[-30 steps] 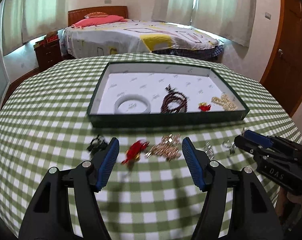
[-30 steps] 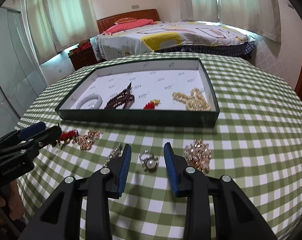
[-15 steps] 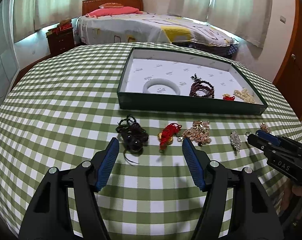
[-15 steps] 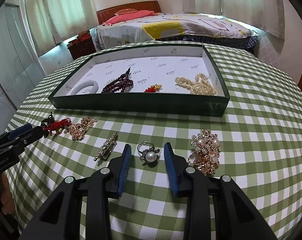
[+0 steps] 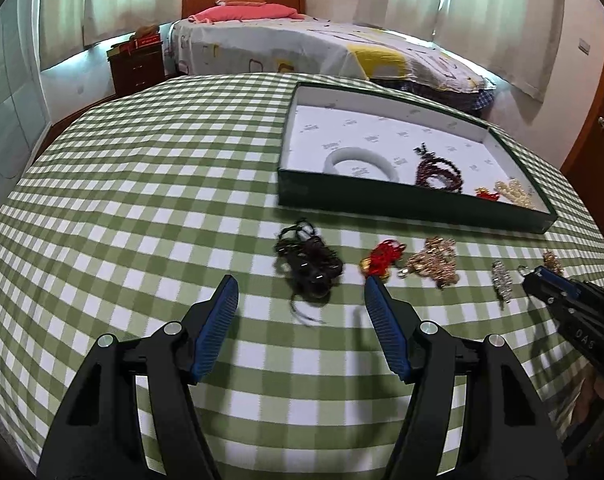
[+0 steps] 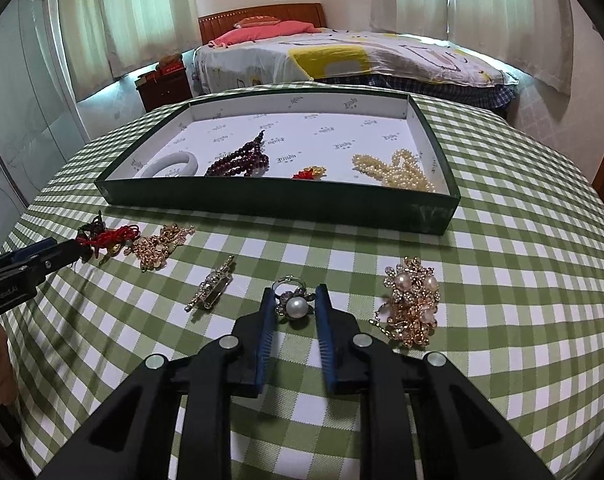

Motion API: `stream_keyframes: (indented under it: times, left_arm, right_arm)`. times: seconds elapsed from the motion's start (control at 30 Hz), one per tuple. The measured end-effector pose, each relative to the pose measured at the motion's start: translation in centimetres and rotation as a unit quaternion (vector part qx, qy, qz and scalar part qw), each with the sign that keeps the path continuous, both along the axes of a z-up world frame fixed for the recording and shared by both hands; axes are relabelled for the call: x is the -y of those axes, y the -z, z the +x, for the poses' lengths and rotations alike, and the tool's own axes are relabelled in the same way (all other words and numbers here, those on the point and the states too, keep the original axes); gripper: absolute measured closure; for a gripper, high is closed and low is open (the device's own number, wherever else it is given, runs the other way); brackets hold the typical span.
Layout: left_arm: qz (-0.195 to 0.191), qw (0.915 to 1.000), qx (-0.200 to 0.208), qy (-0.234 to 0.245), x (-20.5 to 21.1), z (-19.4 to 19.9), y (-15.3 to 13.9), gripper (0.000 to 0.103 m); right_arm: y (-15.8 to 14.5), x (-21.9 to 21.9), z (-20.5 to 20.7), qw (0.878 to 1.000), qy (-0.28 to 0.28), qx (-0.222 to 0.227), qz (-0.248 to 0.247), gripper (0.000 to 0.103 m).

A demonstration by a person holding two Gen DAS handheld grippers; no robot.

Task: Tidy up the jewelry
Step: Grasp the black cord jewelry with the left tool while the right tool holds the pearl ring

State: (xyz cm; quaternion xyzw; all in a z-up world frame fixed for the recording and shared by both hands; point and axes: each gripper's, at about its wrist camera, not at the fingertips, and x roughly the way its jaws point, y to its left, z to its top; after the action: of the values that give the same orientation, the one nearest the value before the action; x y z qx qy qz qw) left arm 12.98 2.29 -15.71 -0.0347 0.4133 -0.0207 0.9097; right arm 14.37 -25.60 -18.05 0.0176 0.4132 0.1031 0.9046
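The pearl ring point(image 6: 295, 305) lies on the counter point(image 6: 501, 280) before the tray point(image 6: 278, 204), between the right gripper point(image 6: 294, 300)'s closing jaws — next, lift it trayward — while the left gripper point(image 5: 300, 304) hangs half-open, empty, by the black beads point(image 5: 307, 260).

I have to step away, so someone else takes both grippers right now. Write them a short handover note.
Right gripper: jaws closing around the pearl ring, which lies on the tablecloth; not yet pinched.
Left gripper: open, empty, over the black cord bracelet.
Done: white bangle, dark bead strand, red charm and pearl necklace lie in the green tray.
Left: ring, black bracelet, red knot charm, gold chain piece, crystal brooch, gold pearl brooch.
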Motion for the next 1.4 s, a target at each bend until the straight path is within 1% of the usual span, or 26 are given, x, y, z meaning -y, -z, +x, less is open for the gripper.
stream_keyframes:
  times: [0.23, 0.43, 0.67, 0.73, 0.8, 0.9, 1.0, 1.03, 1.07, 1.2, 1.27, 1.33, 1.4]
  left_arm:
    - [-0.005, 0.9998, -0.013, -0.012, -1.1, 0.2, 0.6, 0.039]
    - [0.002, 0.9998, -0.014, -0.012, -0.8, 1.2, 1.0, 0.039]
    - [-0.005, 0.9994, -0.021, -0.028, -1.8, 1.1, 1.0, 0.039]
    - [-0.005, 0.9994, -0.022, -0.026, -1.7, 1.2, 1.0, 0.039]
    - [-0.004, 0.9996, -0.021, -0.020, -1.5, 1.5, 0.9, 0.043]
    - [-0.006, 0.9997, -0.021, -0.009, -1.2, 1.8, 0.9, 0.053]
    - [-0.014, 0.9997, -0.020, -0.001, -1.4, 1.9, 0.9, 0.068]
    - [-0.015, 0.9997, -0.021, 0.000, -1.5, 1.9, 0.9, 0.076]
    - [-0.016, 0.9996, -0.023, 0.002, -1.6, 2.0, 0.9, 0.079]
    - [-0.019, 0.9995, -0.023, 0.005, -1.6, 2.3, 0.9, 0.078]
    - [-0.016, 0.9996, -0.021, 0.012, -1.4, 2.5, 0.9, 0.066]
    - [-0.012, 0.9997, -0.020, 0.012, -1.2, 2.6, 0.9, 0.066]
    - [-0.001, 0.9998, -0.016, 0.014, -1.0, 2.6, 0.9, 0.072]
  right_arm:
    - [0.0, -0.1, 0.0, 1.000, -0.003, 0.001, 0.005, 0.082]
    - [0.0, -0.1, 0.1, 1.000, -0.004, 0.002, 0.006, 0.082]
    - [0.1, -0.1, 0.1, 1.000, -0.003, 0.002, 0.007, 0.082]
    - [0.1, -0.1, 0.1, 1.000, -0.003, 0.002, 0.008, 0.082]
    - [0.1, -0.1, 0.1, 1.000, -0.003, 0.002, 0.008, 0.082]
    - [0.1, -0.1, 0.1, 1.000, -0.003, 0.002, 0.007, 0.082]
    - [0.1, -0.1, 0.1, 1.000, -0.003, 0.002, 0.008, 0.082]
    - [0.1, -0.1, 0.1, 1.000, -0.003, 0.002, 0.008, 0.082]
    - [0.1, -0.1, 0.1, 1.000, -0.003, 0.002, 0.008, 0.082]
    - [0.1, -0.1, 0.1, 1.000, -0.002, 0.003, 0.008, 0.082]
    - [0.1, -0.1, 0.1, 1.000, -0.002, 0.003, 0.008, 0.082]
    - [0.1, -0.1, 0.1, 1.000, -0.003, 0.003, 0.008, 0.082]
    - [0.1, -0.1, 0.0, 1.000, -0.002, 0.003, 0.009, 0.082]
